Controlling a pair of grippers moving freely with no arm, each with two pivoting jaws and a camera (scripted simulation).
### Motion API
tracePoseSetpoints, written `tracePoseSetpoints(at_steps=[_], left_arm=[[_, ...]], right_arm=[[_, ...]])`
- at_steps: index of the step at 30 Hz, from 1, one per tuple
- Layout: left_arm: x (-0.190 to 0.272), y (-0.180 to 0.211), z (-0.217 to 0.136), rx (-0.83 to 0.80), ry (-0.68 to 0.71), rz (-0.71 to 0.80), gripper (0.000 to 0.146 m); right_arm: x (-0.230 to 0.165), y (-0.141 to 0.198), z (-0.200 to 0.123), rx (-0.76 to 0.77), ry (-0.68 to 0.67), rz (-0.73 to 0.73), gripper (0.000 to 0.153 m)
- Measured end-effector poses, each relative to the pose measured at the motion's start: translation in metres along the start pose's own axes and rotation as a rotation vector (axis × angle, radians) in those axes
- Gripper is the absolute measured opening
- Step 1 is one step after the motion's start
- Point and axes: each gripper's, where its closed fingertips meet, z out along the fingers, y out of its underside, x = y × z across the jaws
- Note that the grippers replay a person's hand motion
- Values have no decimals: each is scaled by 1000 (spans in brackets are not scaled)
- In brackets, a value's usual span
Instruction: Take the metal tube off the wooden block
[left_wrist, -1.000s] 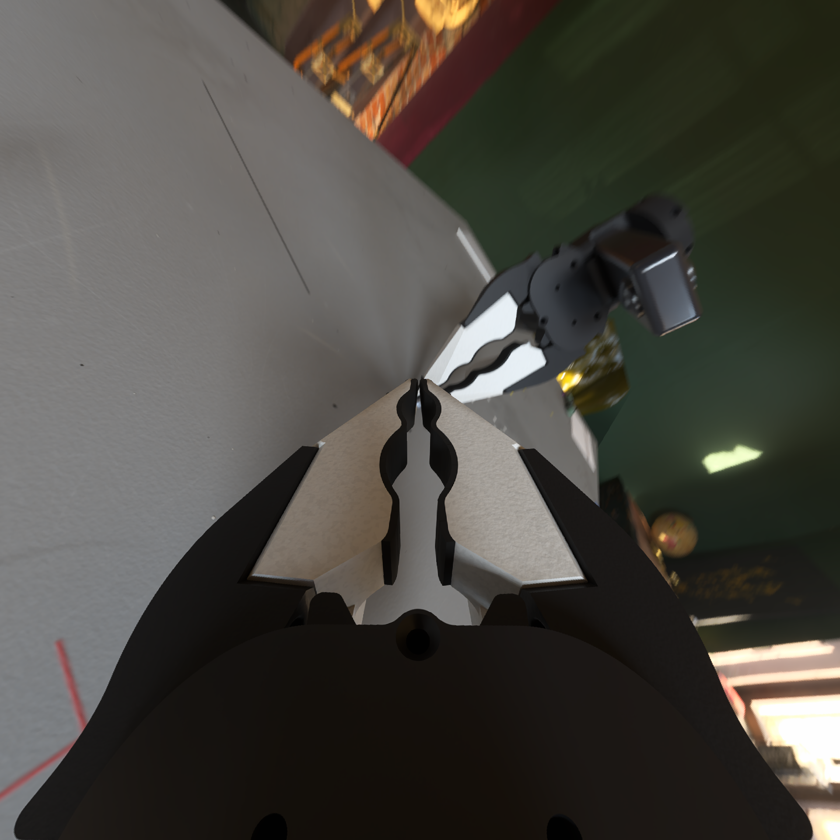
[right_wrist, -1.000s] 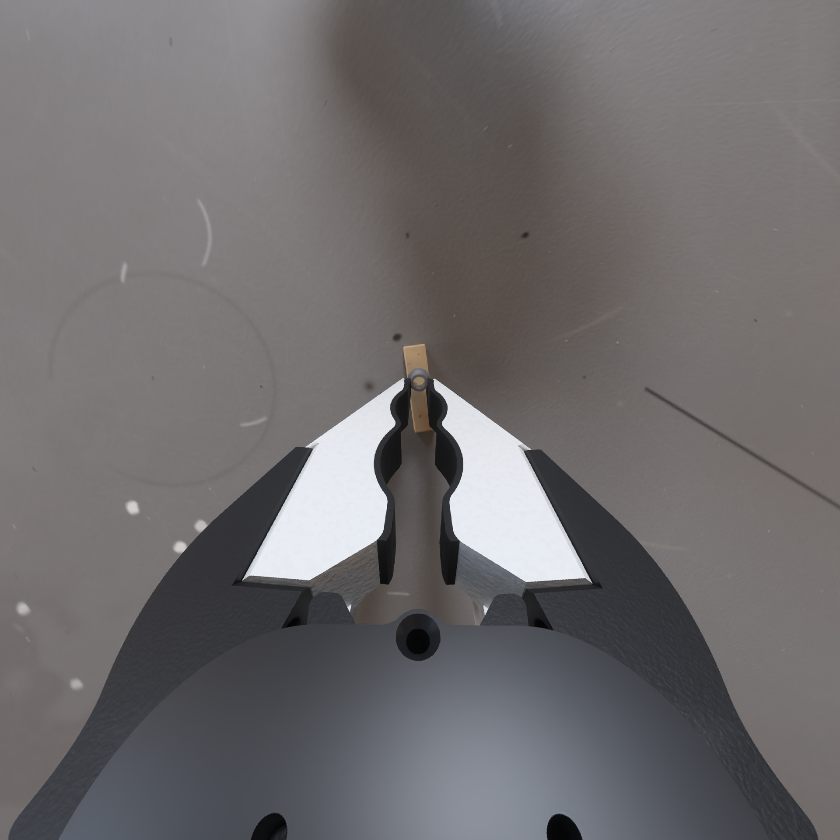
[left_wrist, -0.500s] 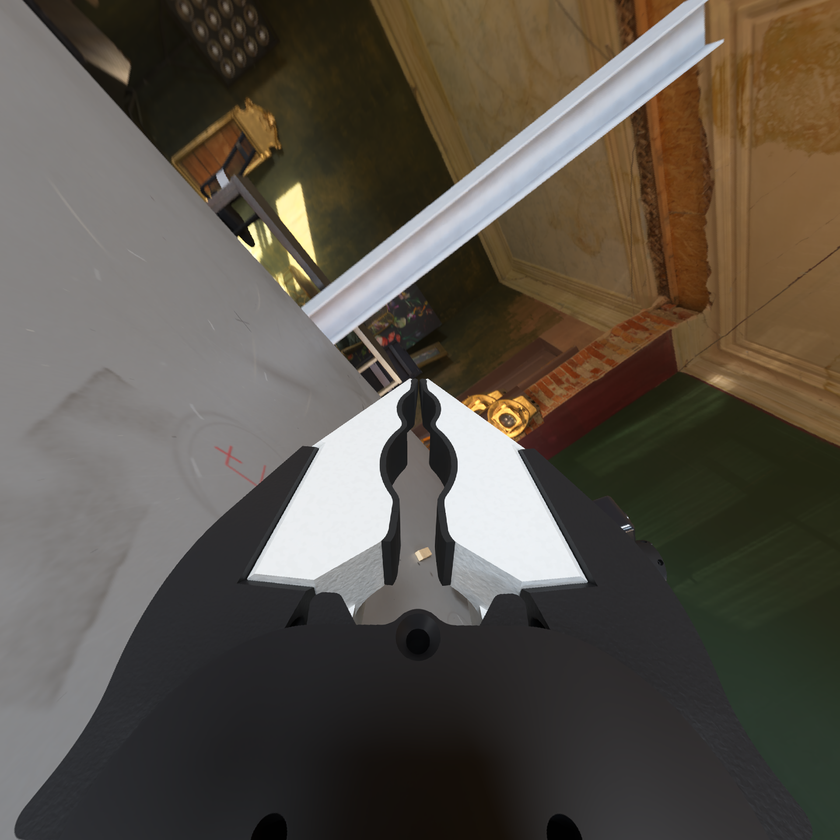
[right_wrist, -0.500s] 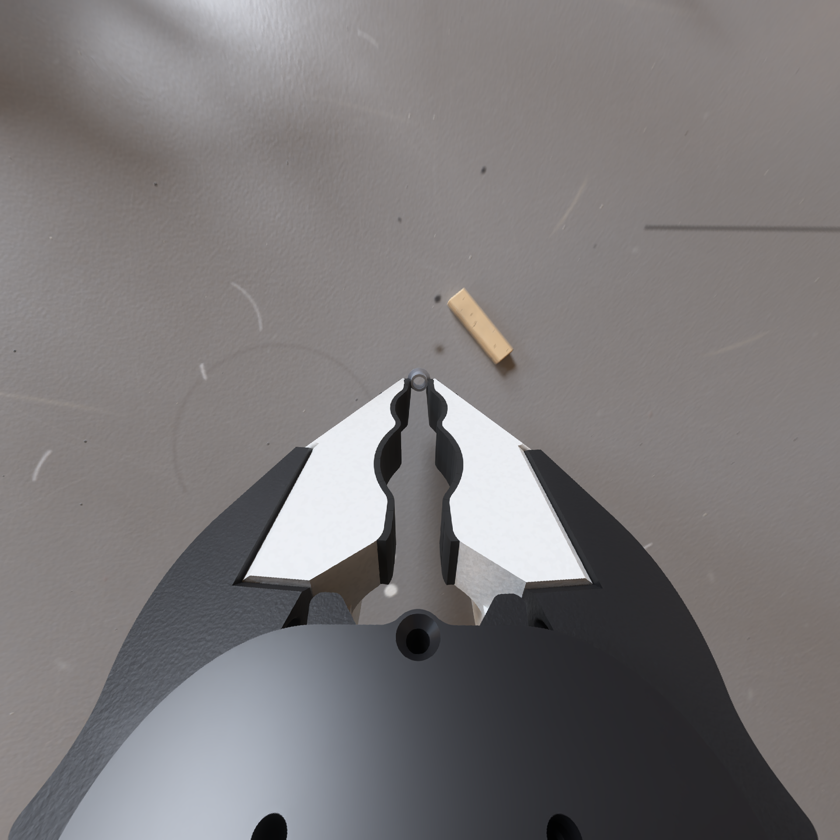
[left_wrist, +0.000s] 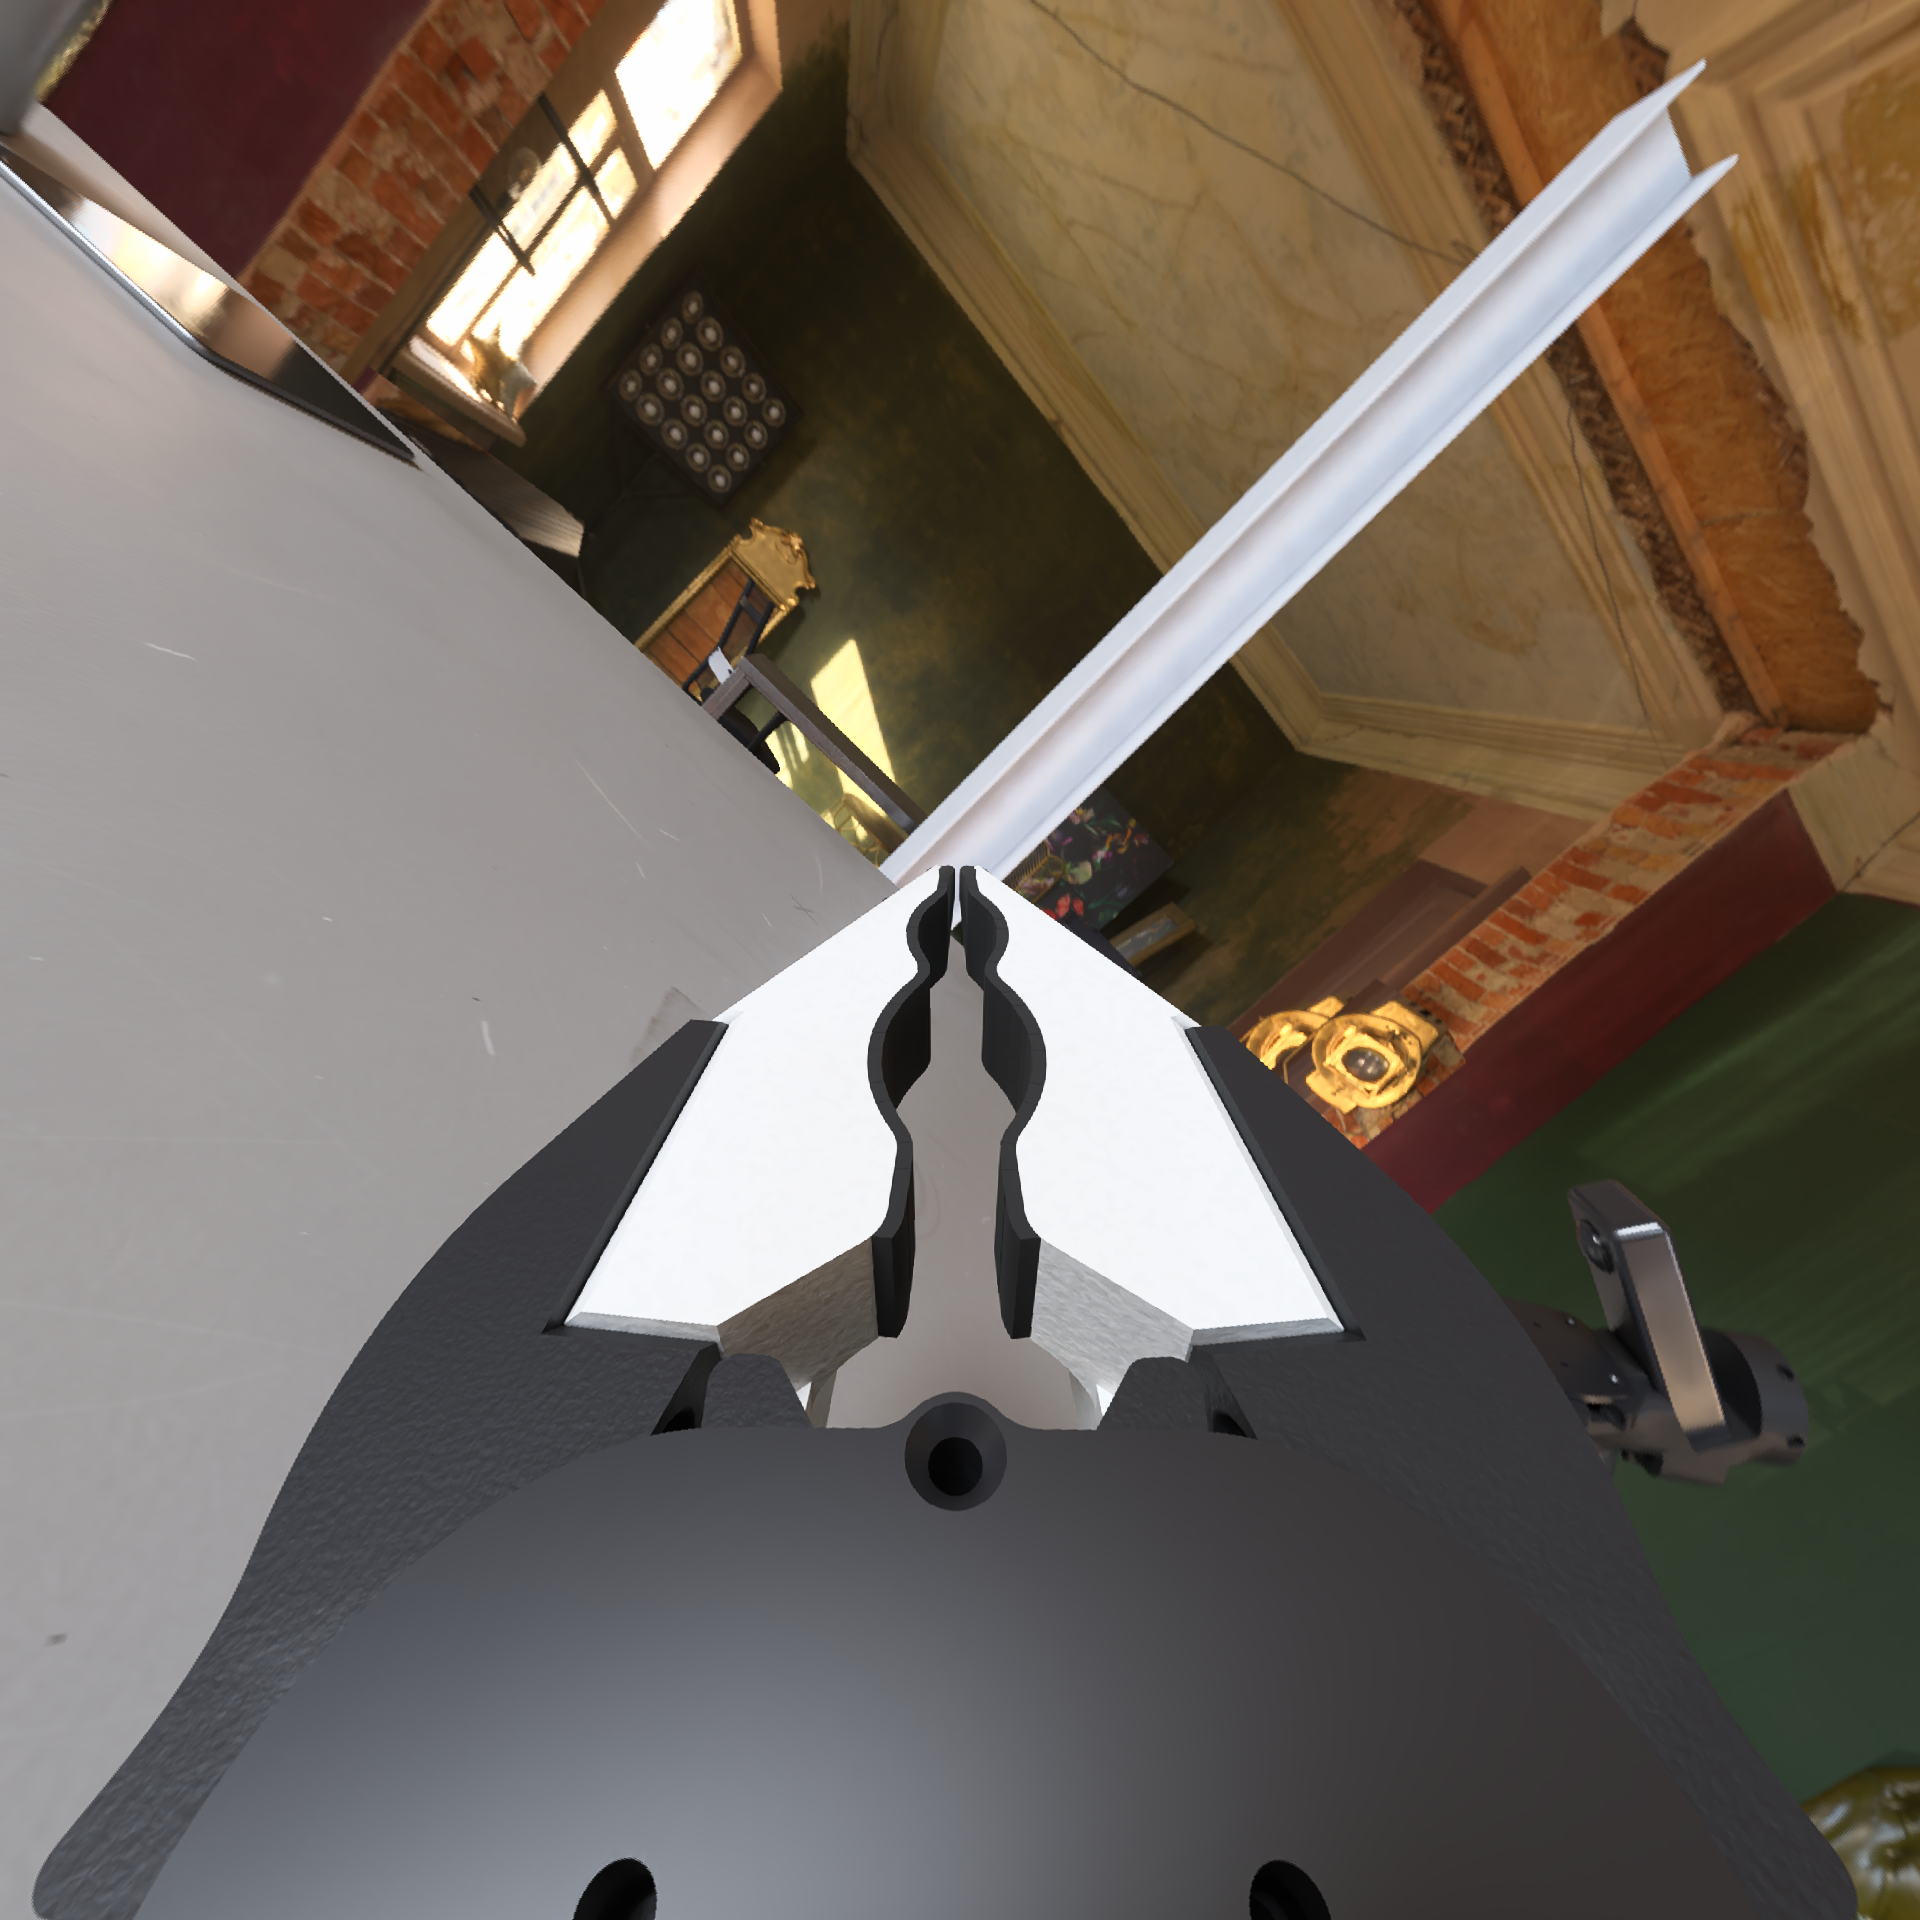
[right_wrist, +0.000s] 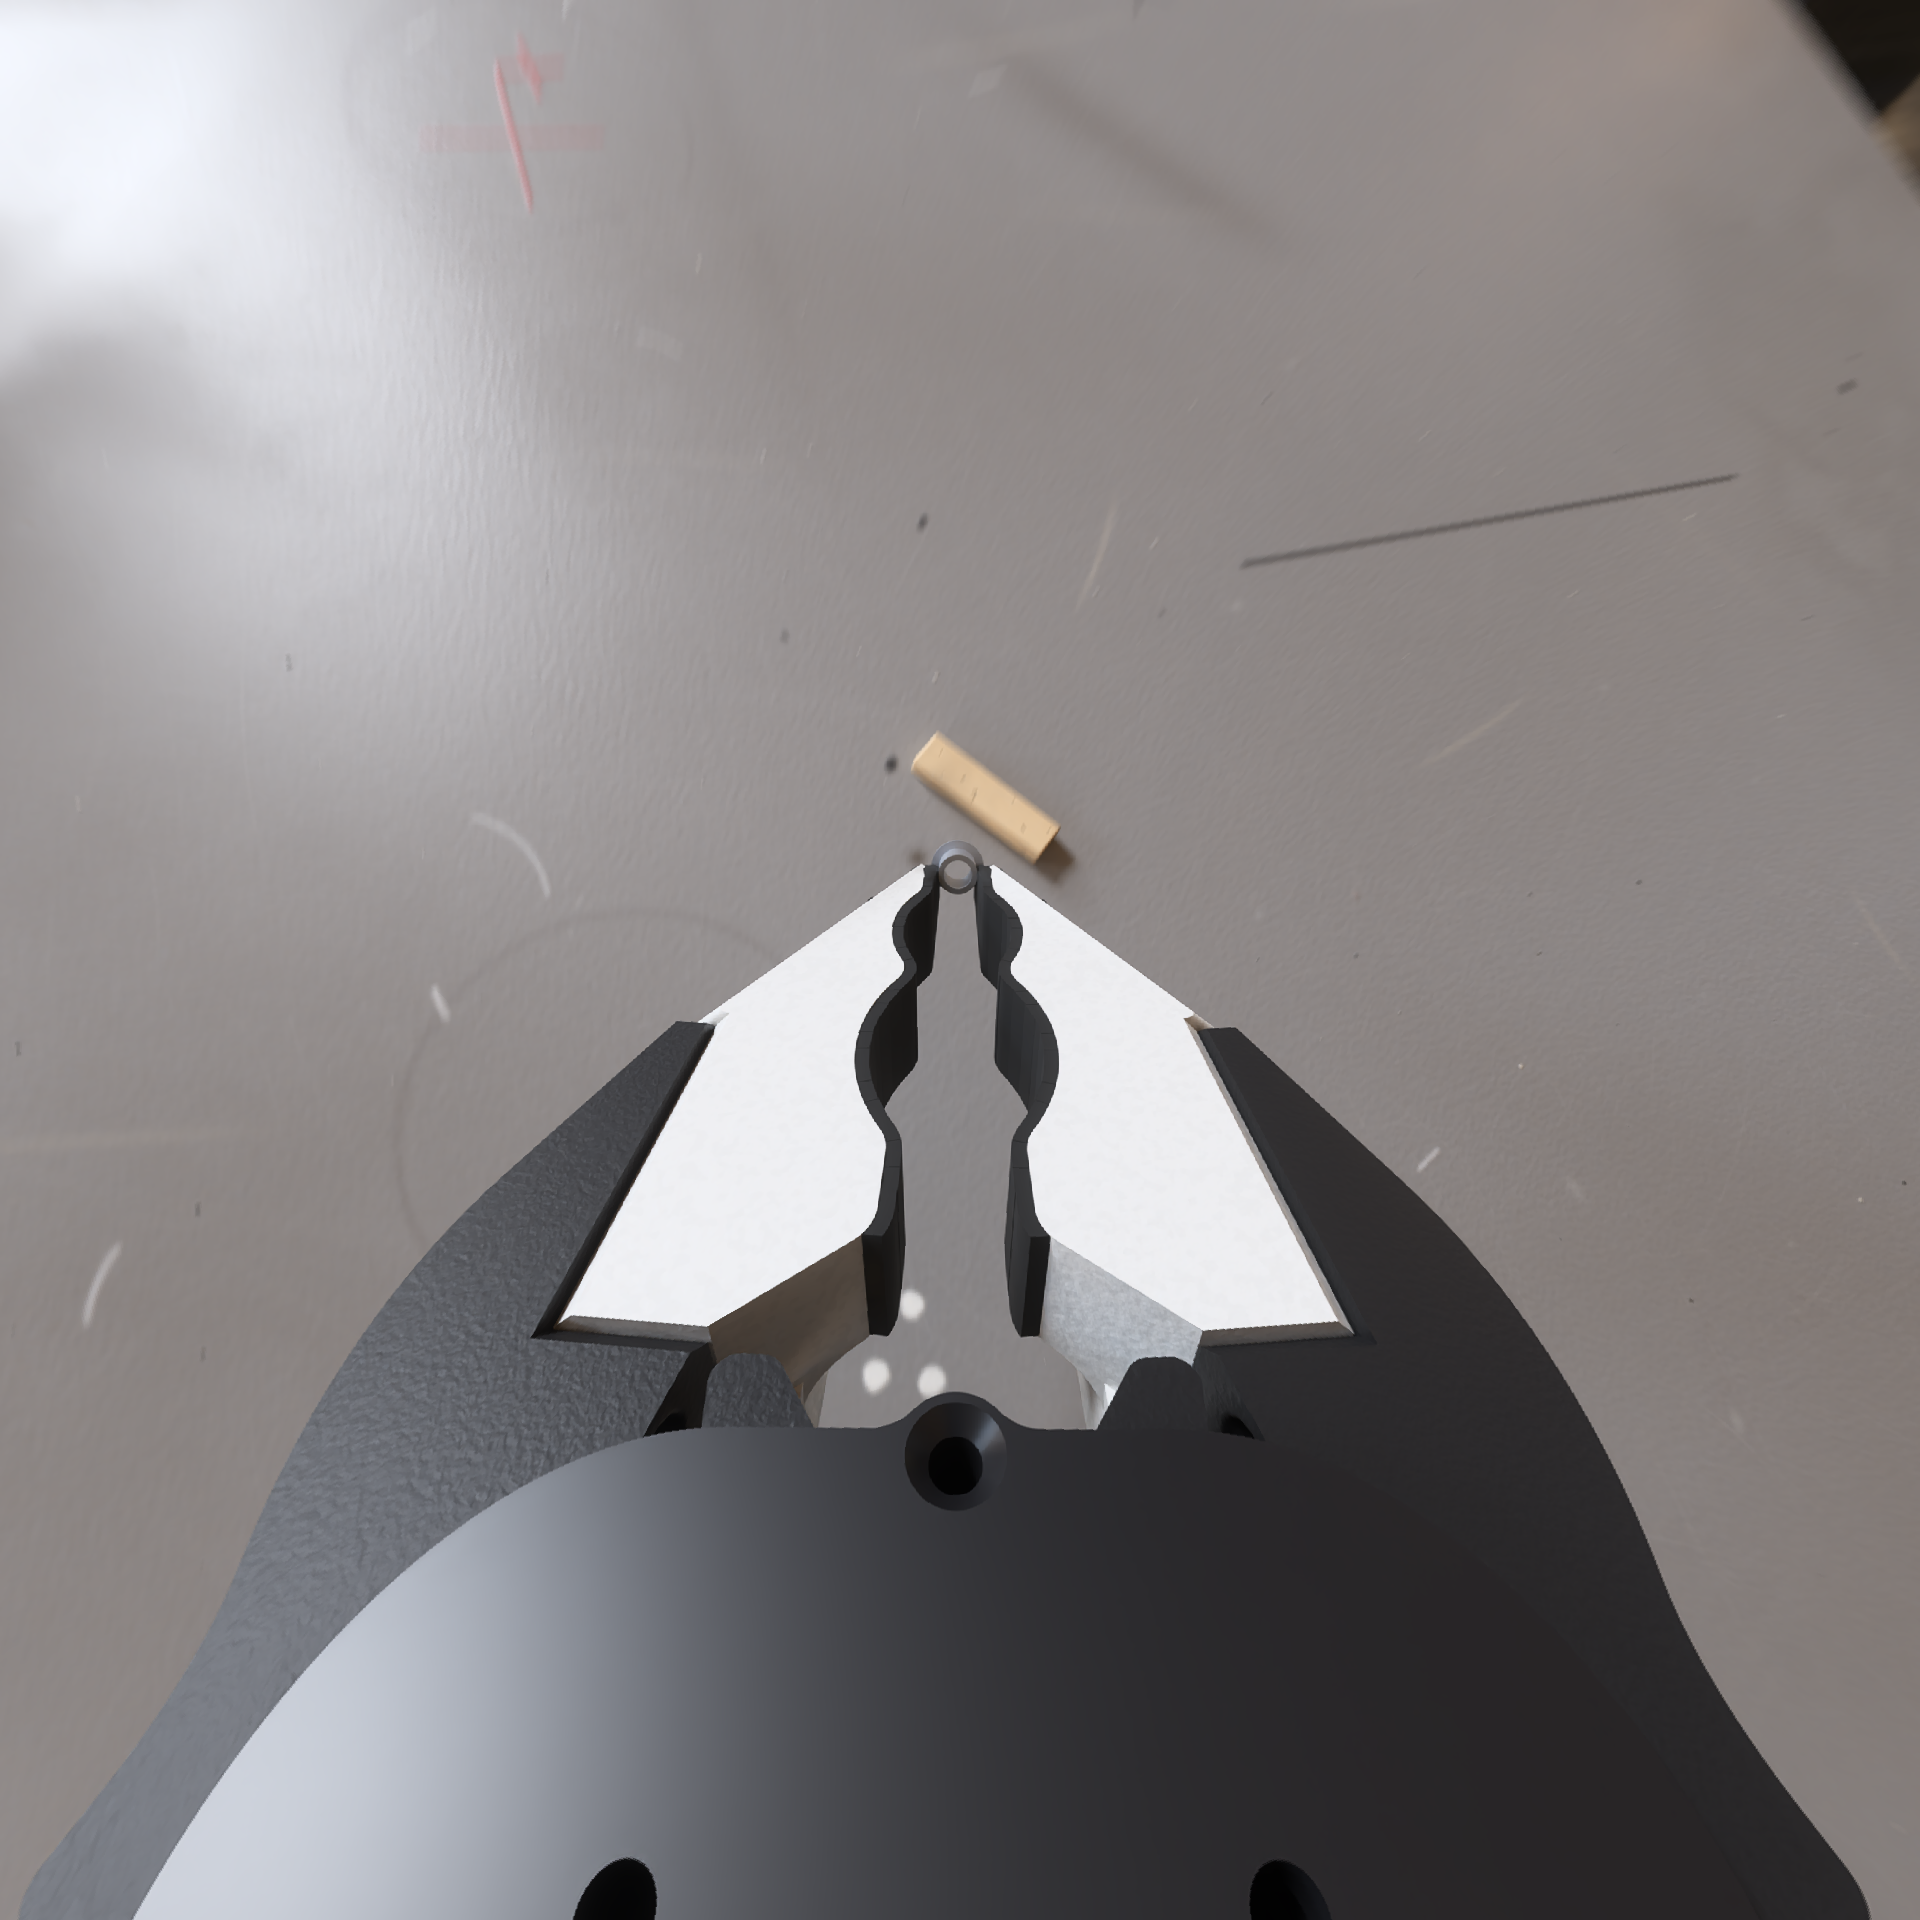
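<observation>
Grey table (right_wrist: 1351, 312), one wooden block (right_wrist: 985, 797), one metal tube (right_wrist: 957, 867)

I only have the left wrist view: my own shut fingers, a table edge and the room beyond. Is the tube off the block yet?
Observer: Yes. The right gripper has its fingers shut on the small grey metal tube, pinched at the very tips with its open end facing the camera.
Operator: And where is the block?
Observer: The small tan wooden block lies flat on the grey table, just beyond those tips, with nothing on it.
Operator: Are the two touching?
Observer: No, a strip of table shows between the tube and the block.
</observation>
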Motion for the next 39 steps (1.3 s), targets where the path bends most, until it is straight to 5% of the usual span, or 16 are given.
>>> tracePoseSetpoints(at_steps=[13,39], left_arm=[[-27,-23,-2,79,-23,-81,1],[-30,-40,6,177,-47,-20,1]], right_arm=[[15,-46,-21,468,-1,129,7],[18,-42,-15,446,-10,152,7]])
